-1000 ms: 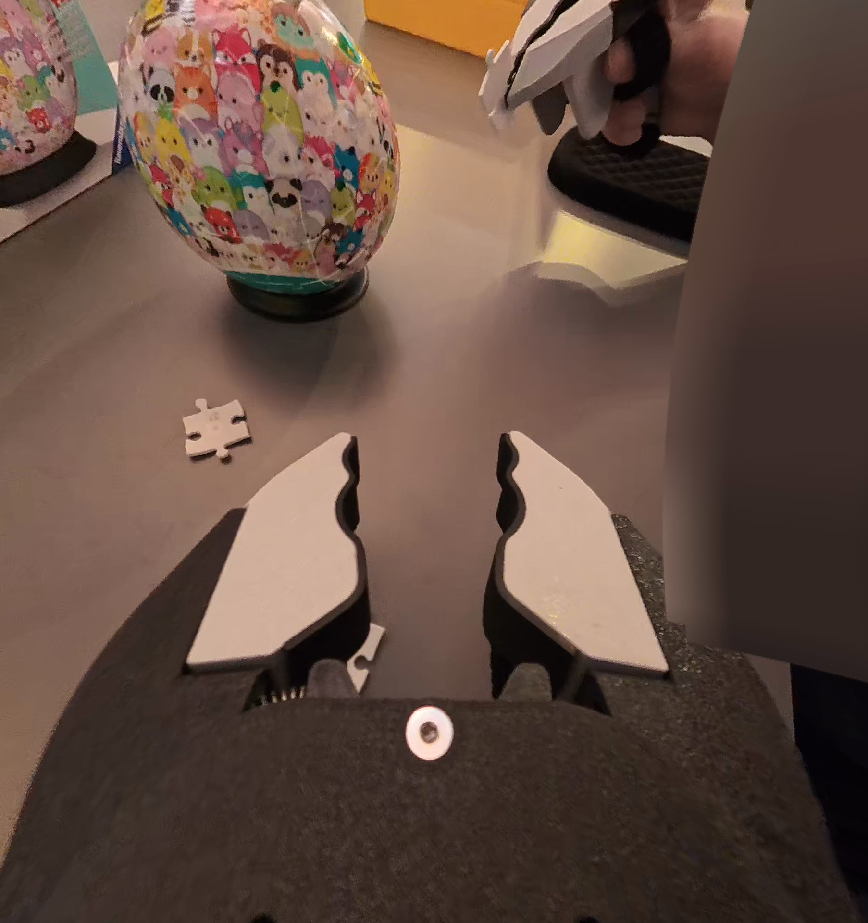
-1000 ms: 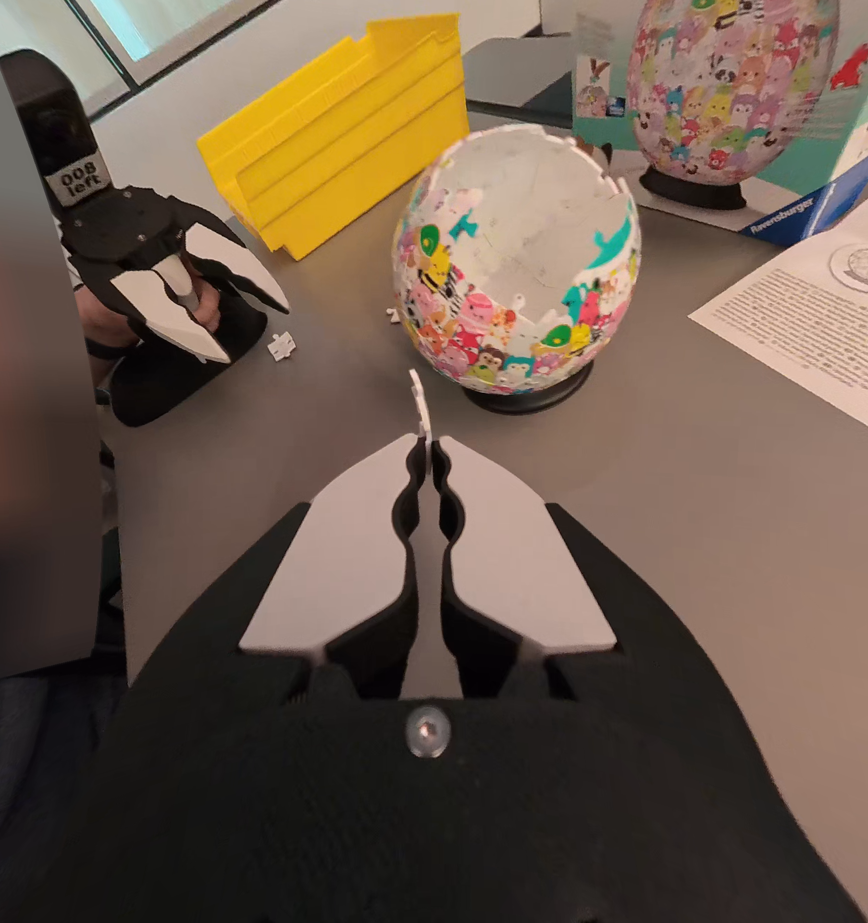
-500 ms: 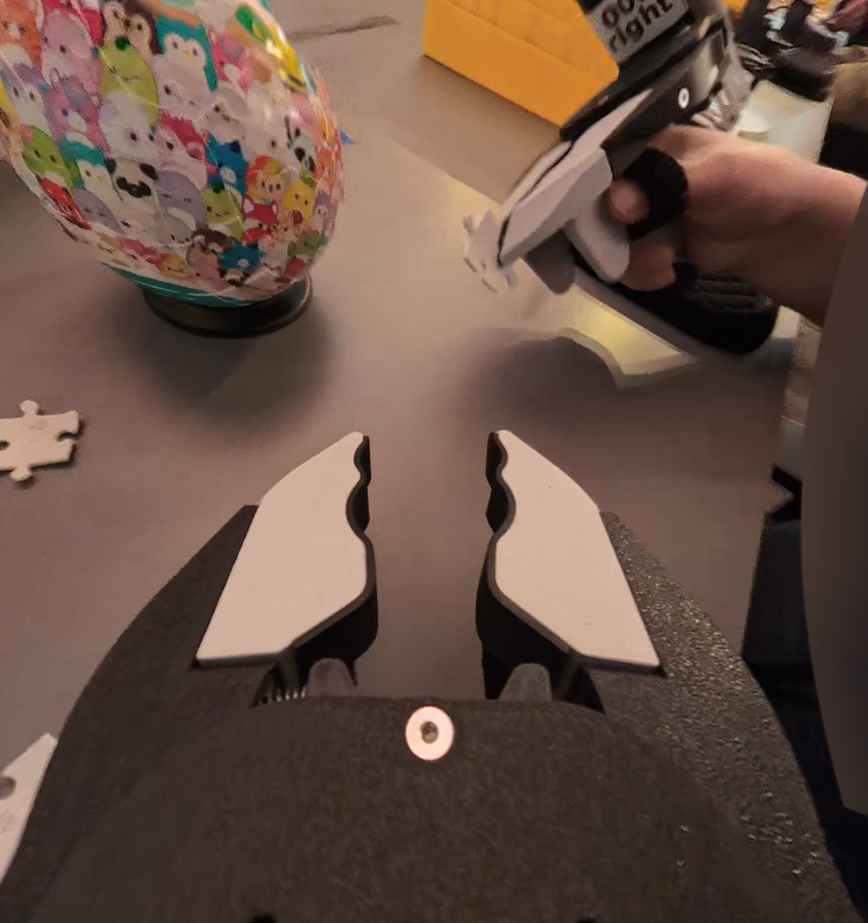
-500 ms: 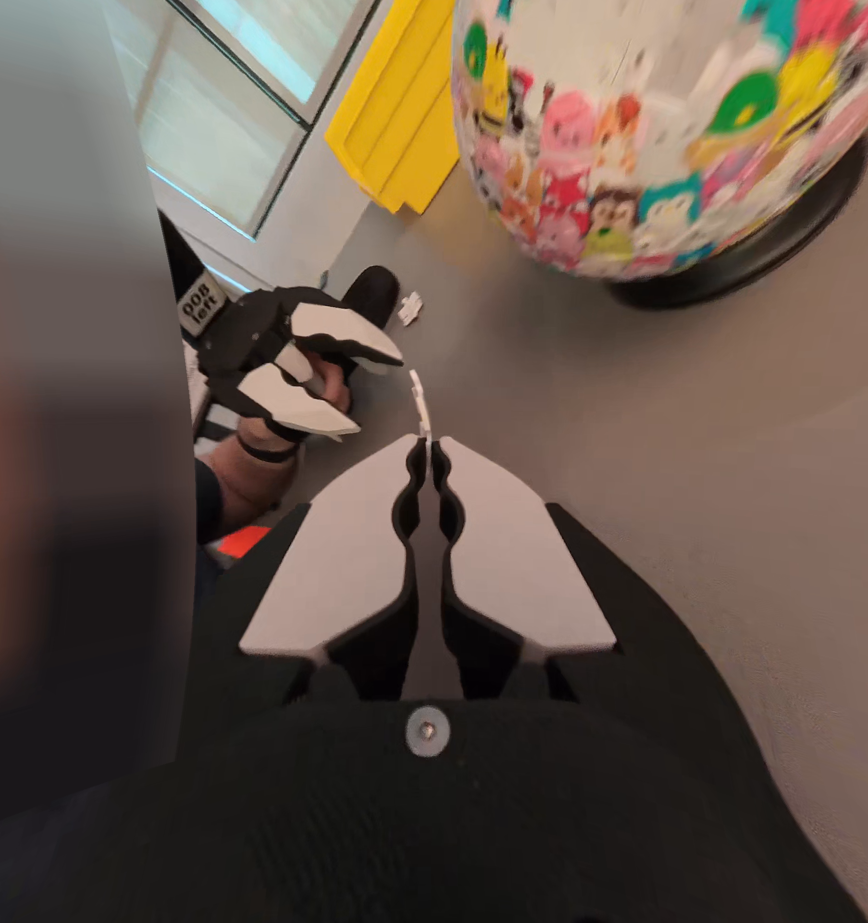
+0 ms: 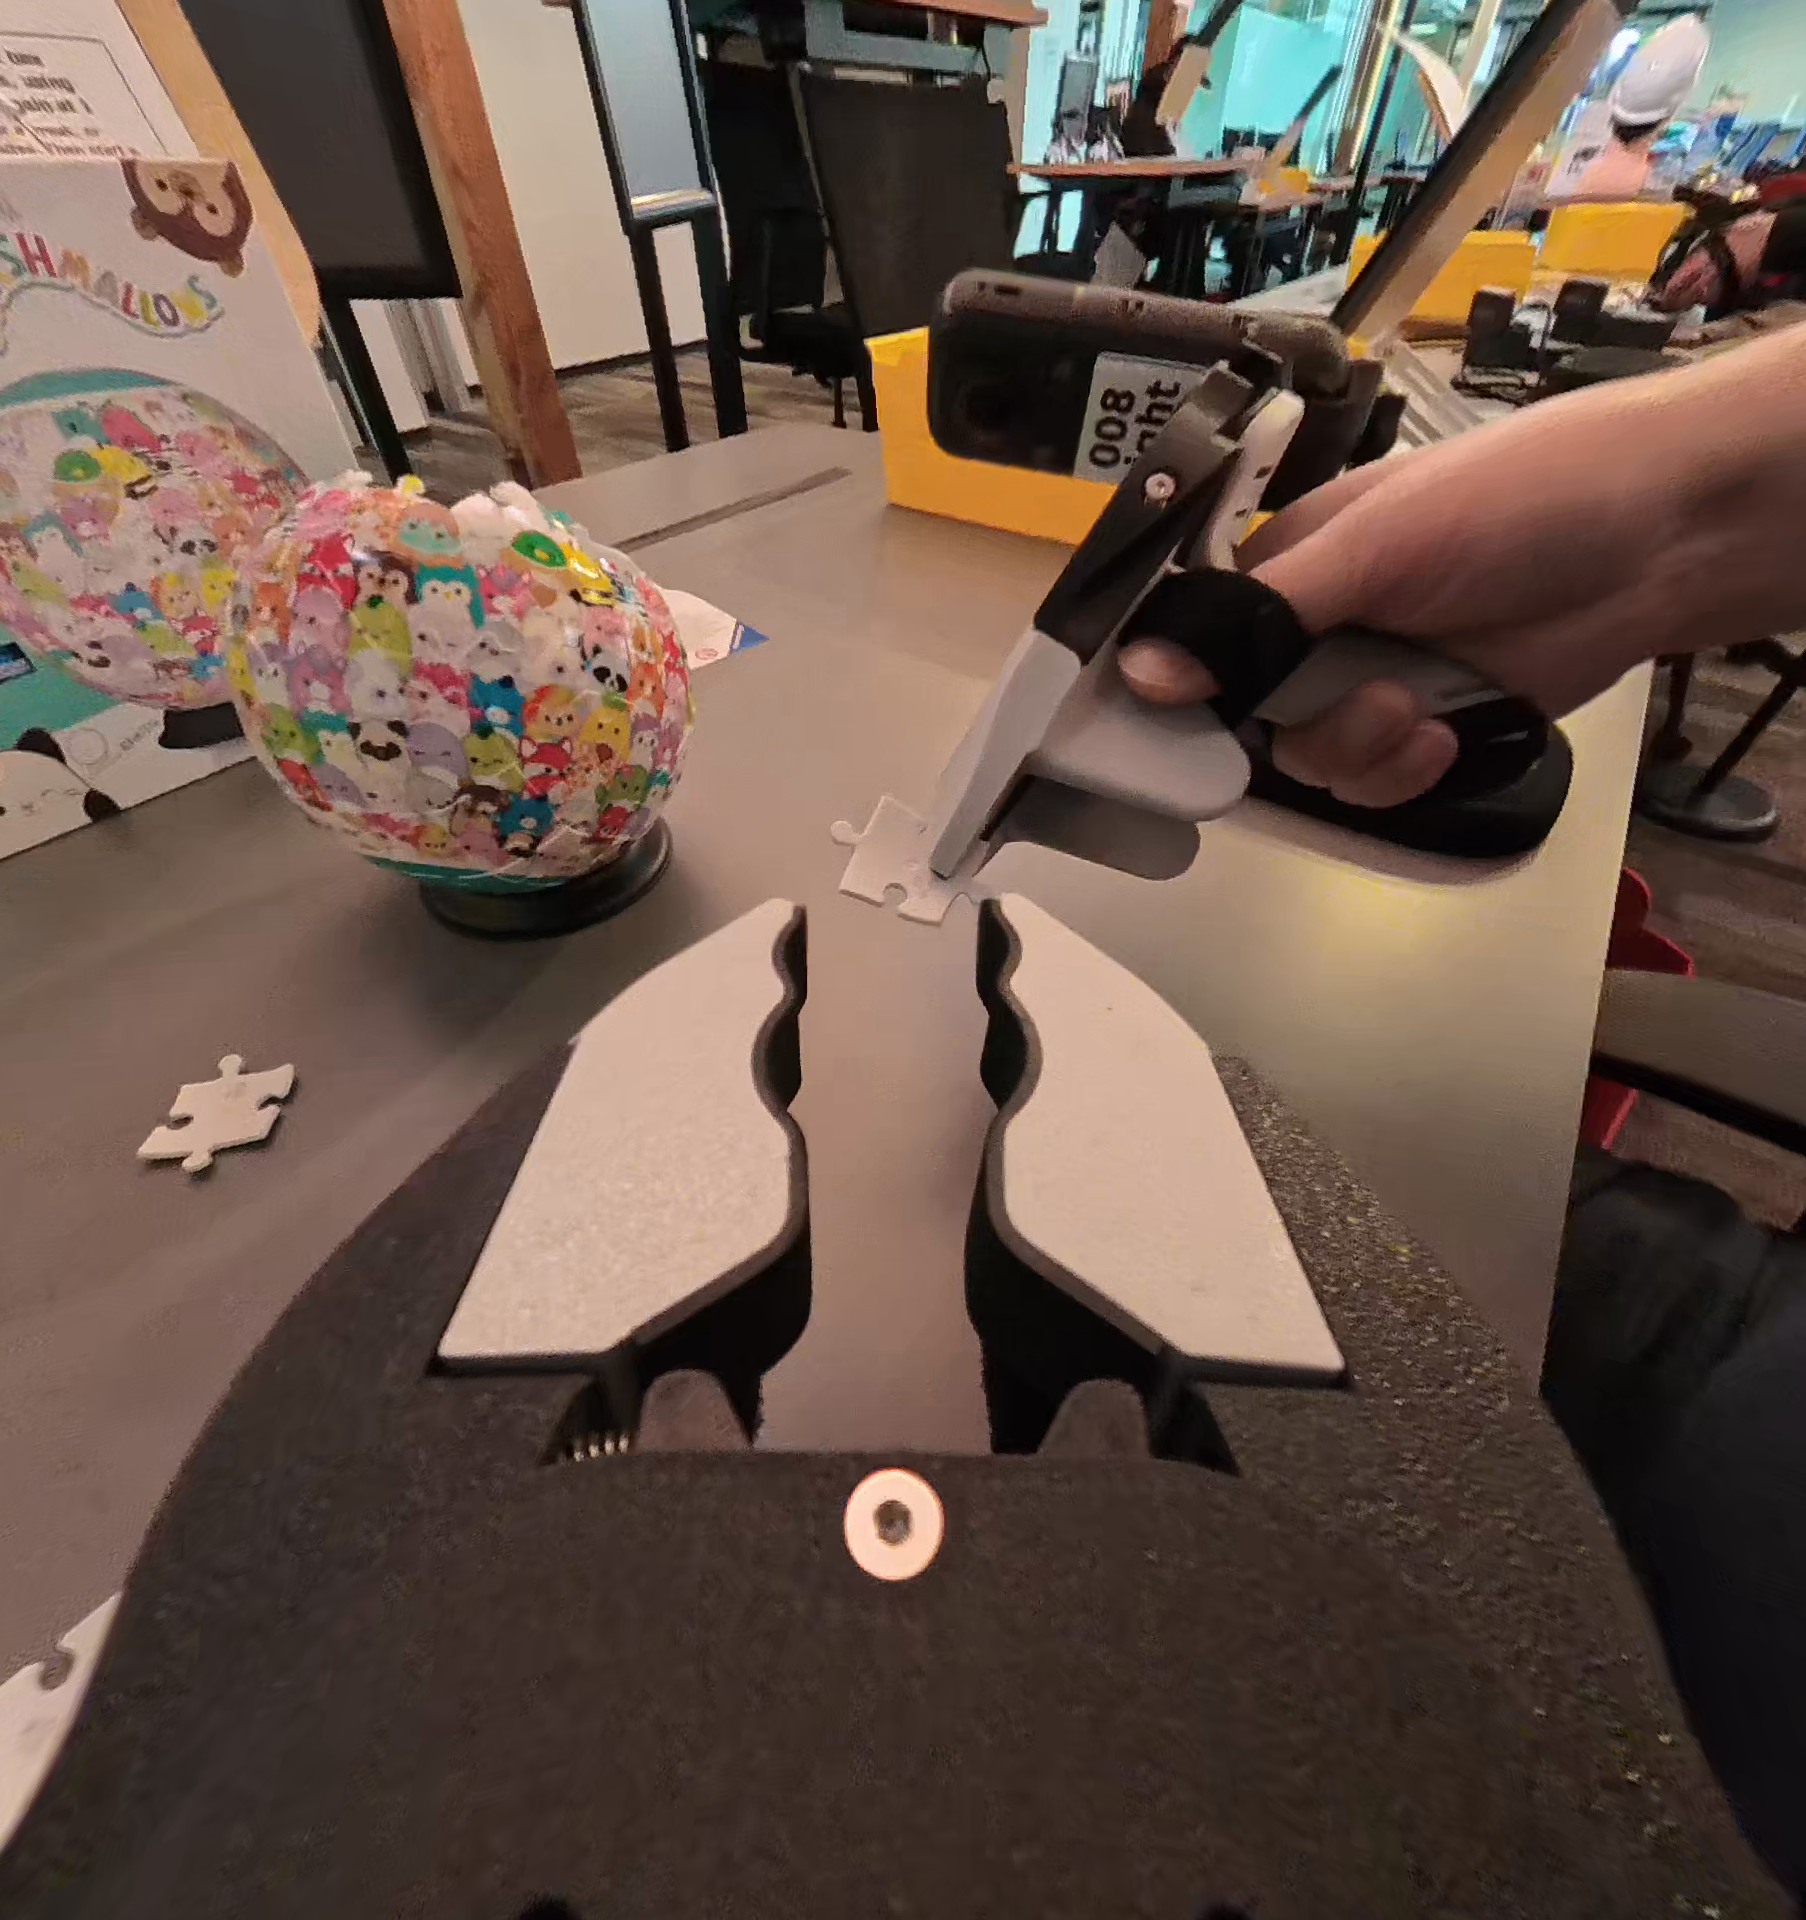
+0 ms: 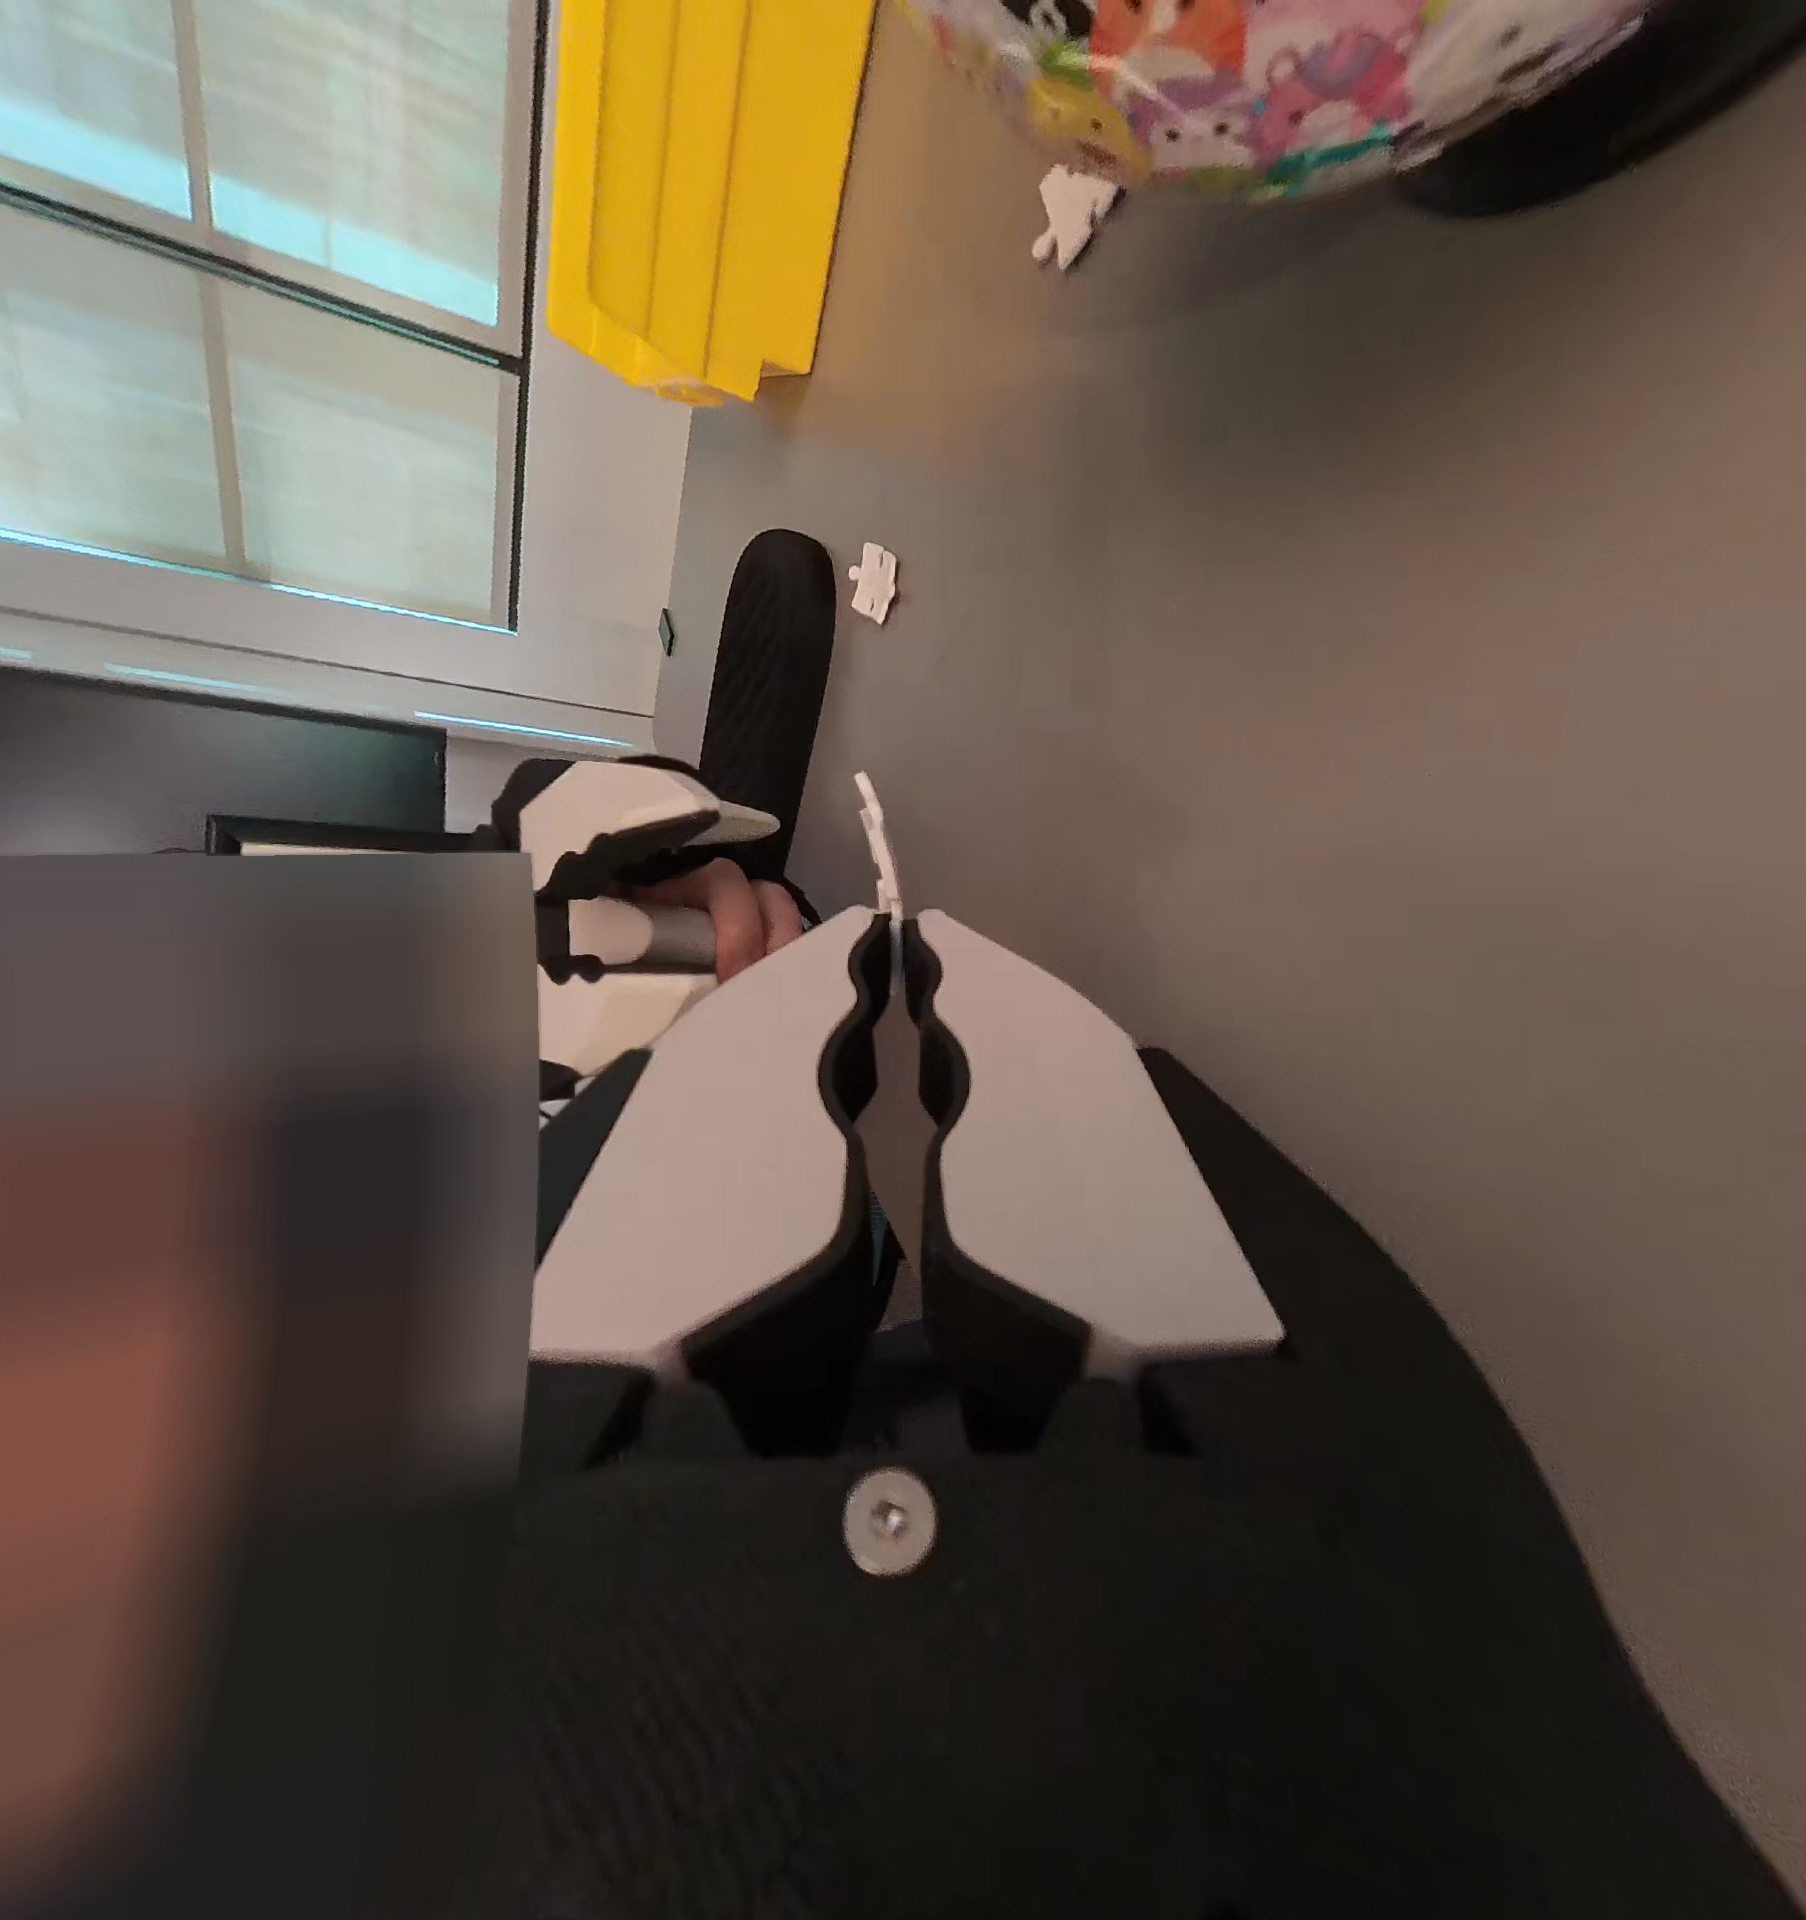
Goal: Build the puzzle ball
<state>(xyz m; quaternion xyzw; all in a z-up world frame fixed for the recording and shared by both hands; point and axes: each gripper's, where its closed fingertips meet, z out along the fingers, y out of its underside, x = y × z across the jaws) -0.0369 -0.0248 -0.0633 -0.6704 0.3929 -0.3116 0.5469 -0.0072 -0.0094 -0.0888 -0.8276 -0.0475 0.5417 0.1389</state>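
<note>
Left gripper (image 5: 891, 925): jaws spread, empty, above the bench (image 5: 1294, 966) near its front edge. Just beyond, right gripper (image 6: 896, 922) pinches a white puzzle piece (image 5: 894, 860) by one edge. A loose piece (image 5: 218, 1112) lies left. Farther back, the partly built puzzle ball (image 5: 459, 691) sits on its black stand (image 5: 556, 894).

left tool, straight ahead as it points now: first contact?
Probably the white puzzle piece pinched in the right tool, hanging just past the open left tool. Depth is unclear; if it passes underneath, bare table comes next.
</note>
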